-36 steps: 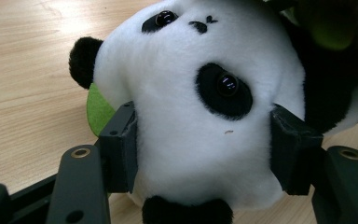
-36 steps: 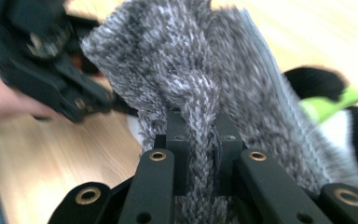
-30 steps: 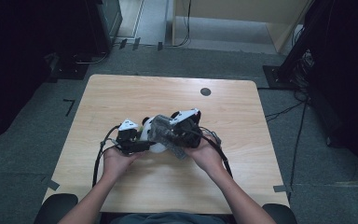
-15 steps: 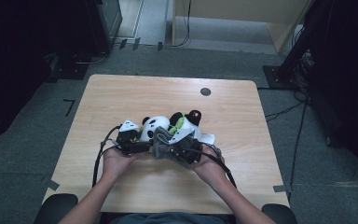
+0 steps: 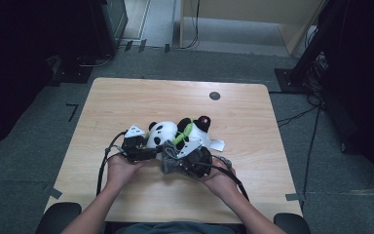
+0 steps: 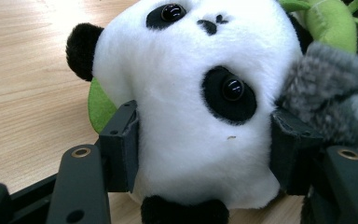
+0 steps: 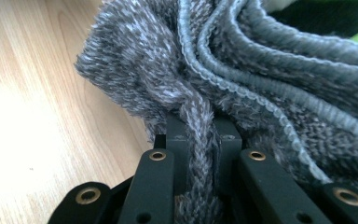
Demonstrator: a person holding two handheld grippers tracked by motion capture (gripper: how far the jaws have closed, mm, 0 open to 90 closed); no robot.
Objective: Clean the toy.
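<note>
The left gripper [image 6: 205,154] squeezes the head of a panda toy [image 6: 191,102]. The panda is soft and white, with black ears, shiny black eyes and a green leaf. The right gripper [image 7: 199,140] pinches a fuzzy grey knit cloth [image 7: 261,70] tight. Panda and cloth lie touching on the near middle of the wooden table [image 5: 126,97].
</note>
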